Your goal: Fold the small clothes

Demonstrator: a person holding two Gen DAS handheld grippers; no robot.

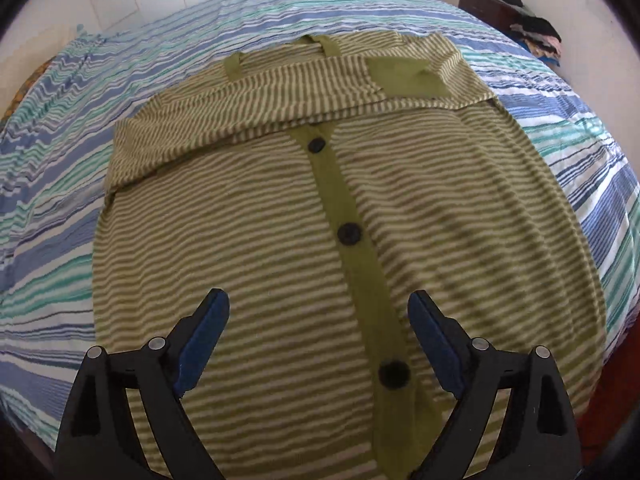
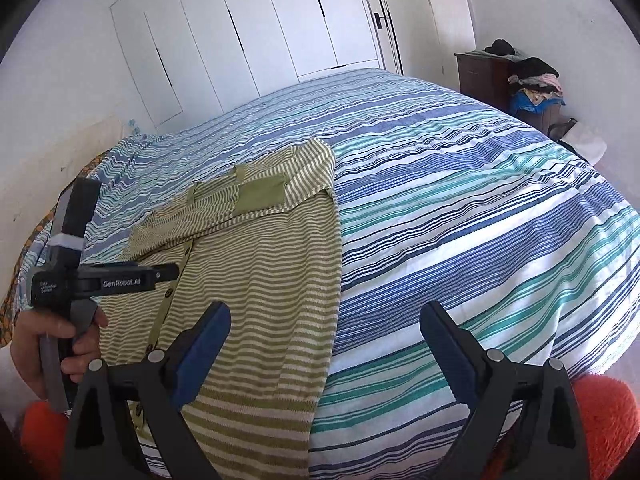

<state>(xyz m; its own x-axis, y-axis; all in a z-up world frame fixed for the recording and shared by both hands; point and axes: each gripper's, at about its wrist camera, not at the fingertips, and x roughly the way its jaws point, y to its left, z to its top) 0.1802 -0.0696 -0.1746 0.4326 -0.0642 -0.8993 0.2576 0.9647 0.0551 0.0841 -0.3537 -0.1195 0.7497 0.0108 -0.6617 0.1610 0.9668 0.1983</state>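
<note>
A green-and-cream striped cardigan (image 1: 260, 220) lies flat and buttoned on the striped bed cover (image 1: 80, 100). Its sleeves are folded across the chest, with a plain green elbow patch (image 1: 404, 76) on top. My left gripper (image 1: 318, 298) hangs open just above the lower front, straddling the green button band (image 1: 344, 208), with nothing between its pads. In the right wrist view, my right gripper (image 2: 325, 308) stands open over the cardigan's (image 2: 260, 260) right edge near the hem, its pads touching nothing. A hand (image 2: 60, 344) holds the left gripper's handle at the left.
The blue, teal and white striped bed cover (image 2: 460, 200) stretches far to the right of the garment. A dark wooden dresser (image 2: 480, 76) and a pile of clothes (image 2: 536, 80) stand in the back right corner. White wardrobe doors (image 2: 260, 28) line the far wall. Orange fuzzy material (image 2: 608, 412) shows below the bed edge.
</note>
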